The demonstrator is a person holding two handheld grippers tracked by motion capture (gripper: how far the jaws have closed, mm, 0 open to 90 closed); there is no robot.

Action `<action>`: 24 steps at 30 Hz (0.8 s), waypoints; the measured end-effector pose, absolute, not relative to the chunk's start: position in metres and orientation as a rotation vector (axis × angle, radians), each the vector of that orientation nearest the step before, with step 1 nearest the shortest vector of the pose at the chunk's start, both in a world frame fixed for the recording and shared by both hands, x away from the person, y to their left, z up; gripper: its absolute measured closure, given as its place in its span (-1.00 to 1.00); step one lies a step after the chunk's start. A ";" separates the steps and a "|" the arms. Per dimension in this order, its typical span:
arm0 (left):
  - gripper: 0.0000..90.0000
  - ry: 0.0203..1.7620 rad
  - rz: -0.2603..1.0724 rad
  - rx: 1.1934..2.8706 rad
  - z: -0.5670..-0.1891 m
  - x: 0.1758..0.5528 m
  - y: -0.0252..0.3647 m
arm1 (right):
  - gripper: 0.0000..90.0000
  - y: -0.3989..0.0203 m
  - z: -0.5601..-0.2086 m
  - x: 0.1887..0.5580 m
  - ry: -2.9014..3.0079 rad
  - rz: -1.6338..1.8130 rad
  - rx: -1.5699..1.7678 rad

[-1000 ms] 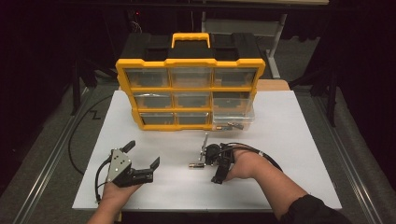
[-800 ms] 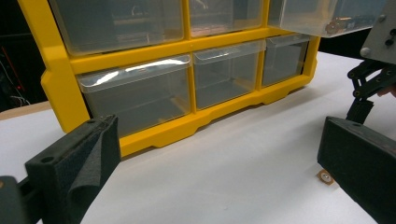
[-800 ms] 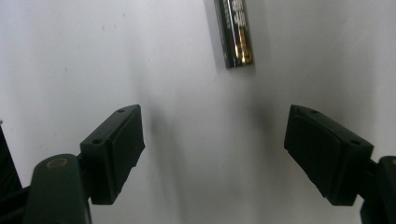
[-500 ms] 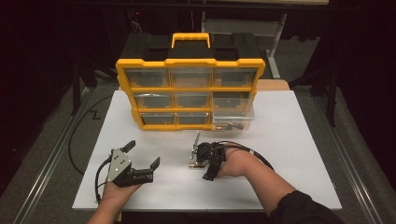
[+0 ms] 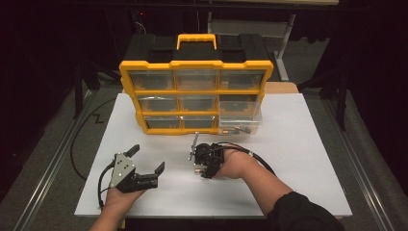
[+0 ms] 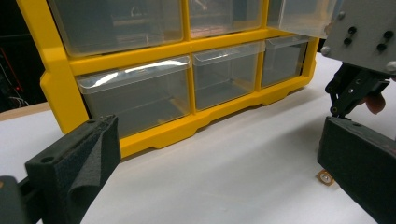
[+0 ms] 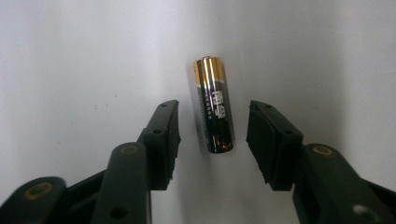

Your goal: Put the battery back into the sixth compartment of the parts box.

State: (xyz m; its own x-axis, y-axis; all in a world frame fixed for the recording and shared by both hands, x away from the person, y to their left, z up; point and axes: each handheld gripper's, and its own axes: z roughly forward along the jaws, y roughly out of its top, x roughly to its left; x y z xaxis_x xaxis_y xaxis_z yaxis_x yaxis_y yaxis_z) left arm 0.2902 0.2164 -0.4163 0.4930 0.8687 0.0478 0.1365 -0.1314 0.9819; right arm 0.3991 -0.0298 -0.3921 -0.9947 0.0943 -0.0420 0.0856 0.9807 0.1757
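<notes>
Battery (image 7: 214,105) between closing, not-yet-touching right gripper (image 7: 212,135) jaws; pulled-out drawer (image 5: 239,126) with hardware.

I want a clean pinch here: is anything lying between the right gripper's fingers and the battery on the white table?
Nothing visible does. The battery lies alone on the bare white table, between the right gripper's fingers, which have just been closing. A clear gap remains on each side, so the fingers are not yet pressing it.

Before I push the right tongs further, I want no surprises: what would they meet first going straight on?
The battery, lying on the white table between the closing jaws of the right tongs, which don't yet touch it. Past it, probably the table.
</notes>
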 end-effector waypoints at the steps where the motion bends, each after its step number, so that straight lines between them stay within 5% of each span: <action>1: -0.99 0.887 0.801 1.596 -0.416 0.290 0.216 | 0.30 -0.029 -0.393 0.400 3.077 0.274 0.144; 24: -0.99 0.882 0.799 1.599 -0.416 0.291 0.216 | 0.74 -0.024 -0.398 0.403 3.102 0.246 0.091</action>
State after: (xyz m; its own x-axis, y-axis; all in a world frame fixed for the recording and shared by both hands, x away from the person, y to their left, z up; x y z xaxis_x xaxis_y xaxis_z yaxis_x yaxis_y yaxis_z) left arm 0.2905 0.2158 -0.4164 0.4972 0.8662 0.0503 0.1348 -0.1344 0.9817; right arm 0.4025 -0.0235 -0.3984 -0.9979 0.0604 -0.0240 0.0558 0.9858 0.1583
